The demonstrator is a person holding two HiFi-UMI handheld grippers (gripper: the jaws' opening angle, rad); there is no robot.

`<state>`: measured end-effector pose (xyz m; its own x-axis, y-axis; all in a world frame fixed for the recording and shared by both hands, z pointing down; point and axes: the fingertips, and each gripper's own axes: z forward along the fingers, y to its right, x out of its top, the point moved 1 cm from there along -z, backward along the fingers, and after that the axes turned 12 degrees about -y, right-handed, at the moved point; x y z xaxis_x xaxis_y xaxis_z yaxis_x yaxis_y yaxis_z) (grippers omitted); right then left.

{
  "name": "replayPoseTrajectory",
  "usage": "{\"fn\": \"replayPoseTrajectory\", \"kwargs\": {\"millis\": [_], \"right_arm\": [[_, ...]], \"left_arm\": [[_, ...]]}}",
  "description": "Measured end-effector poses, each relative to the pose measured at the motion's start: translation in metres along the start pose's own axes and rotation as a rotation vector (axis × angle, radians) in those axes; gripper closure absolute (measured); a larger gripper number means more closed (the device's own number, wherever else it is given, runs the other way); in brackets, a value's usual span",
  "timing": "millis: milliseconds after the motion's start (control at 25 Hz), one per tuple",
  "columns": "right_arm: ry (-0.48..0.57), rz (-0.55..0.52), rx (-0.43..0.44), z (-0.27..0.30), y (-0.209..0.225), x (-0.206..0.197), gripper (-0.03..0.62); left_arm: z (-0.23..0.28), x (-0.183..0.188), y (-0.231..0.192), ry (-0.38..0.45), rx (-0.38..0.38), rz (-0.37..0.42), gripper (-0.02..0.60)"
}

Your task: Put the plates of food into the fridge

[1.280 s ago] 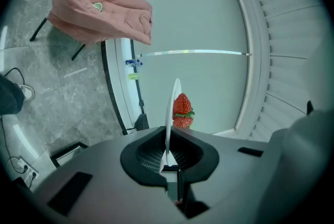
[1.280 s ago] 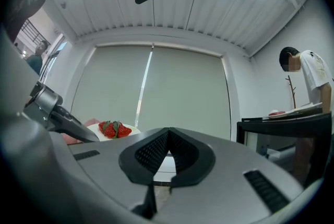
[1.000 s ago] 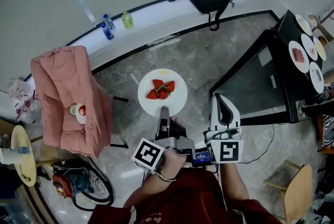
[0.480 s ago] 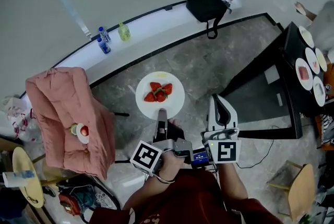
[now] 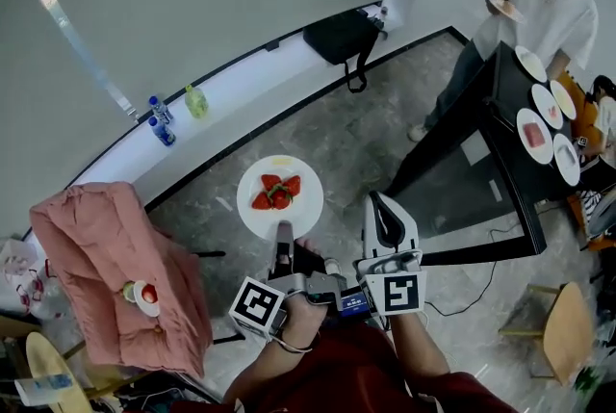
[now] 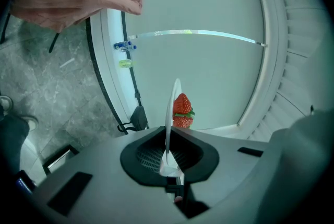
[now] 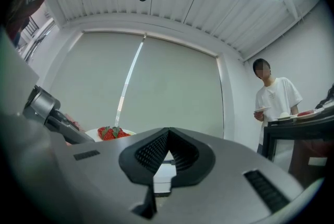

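Observation:
A white plate [image 5: 306, 206] carrying a few strawberries [image 5: 274, 193] is held level over the grey stone floor. My left gripper [image 5: 283, 234] is shut on its near rim. In the left gripper view the plate [image 6: 170, 113] shows edge-on between the jaws, with a strawberry [image 6: 182, 109] beyond it. My right gripper [image 5: 381, 203] hangs just right of the plate, jaws together and nothing in them. In the right gripper view that gripper [image 7: 167, 138] points at the wall, with the plate [image 7: 93, 134] low on the left.
A black table [image 5: 467, 172] at the right holds several plates of food [image 5: 535, 130]; a person in a white shirt [image 5: 539, 7] stands at its far end holding a plate. A pink jacket [image 5: 106, 276] drapes a chair at left. A black bag [image 5: 337, 34] and bottles [image 5: 159, 117] sit on the wall ledge.
The view has swung, so the table and ledge slid across the picture. A person has come into sight at the top right. The plate stays in my left gripper.

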<state>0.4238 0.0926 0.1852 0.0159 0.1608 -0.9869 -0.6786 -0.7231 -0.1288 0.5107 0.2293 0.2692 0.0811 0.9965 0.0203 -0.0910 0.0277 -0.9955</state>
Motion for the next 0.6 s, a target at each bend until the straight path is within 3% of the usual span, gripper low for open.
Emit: {"fn": "replayPoseTrajectory", "kwargs": {"millis": [600], "right_arm": [[0.011, 0.036, -0.039, 0.08, 0.058, -0.001, 0.583]], "left_arm": [[0.104, 0.001, 0.018, -0.047, 0.0, 0.009, 0.558]]}}
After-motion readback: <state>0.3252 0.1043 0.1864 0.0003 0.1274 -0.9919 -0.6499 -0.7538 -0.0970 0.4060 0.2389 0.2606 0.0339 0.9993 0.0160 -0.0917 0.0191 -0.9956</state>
